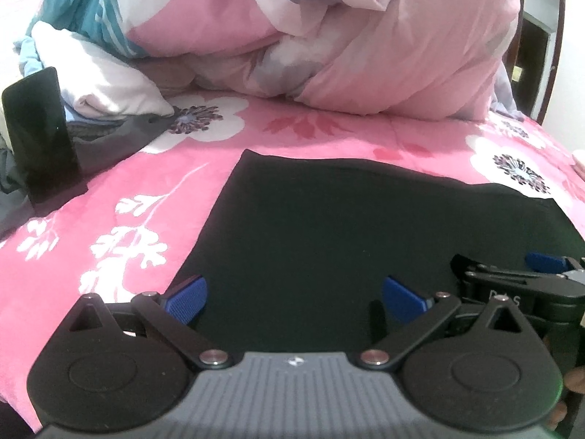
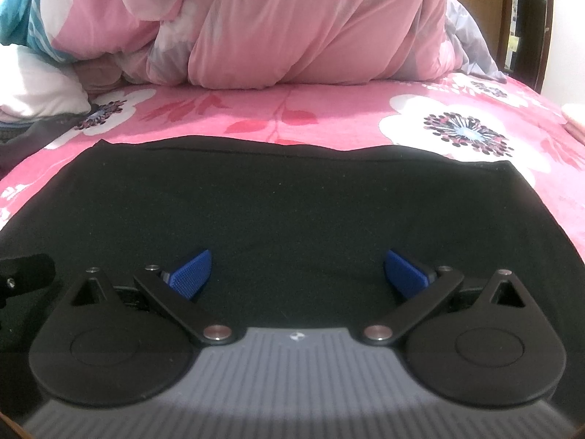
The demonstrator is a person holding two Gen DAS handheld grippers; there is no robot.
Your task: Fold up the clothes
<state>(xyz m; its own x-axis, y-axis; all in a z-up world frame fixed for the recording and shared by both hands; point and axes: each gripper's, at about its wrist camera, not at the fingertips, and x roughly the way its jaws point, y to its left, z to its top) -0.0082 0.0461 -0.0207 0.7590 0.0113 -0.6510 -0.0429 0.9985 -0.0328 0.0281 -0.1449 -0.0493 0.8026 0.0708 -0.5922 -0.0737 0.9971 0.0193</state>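
the black garment (image 2: 285,205) lies flat on the bed's pink floral sheet (image 2: 256,109), straight ahead of and under both grippers, its long axis running side to side. the left gripper (image 1: 294,298) and right gripper (image 2: 296,274) sit side by side at its near edge — both spread wide, holding nothing. neither looks clearly nearer. the cloth looks smooth, dark, rectangular, far hem straight — likely already folded once.
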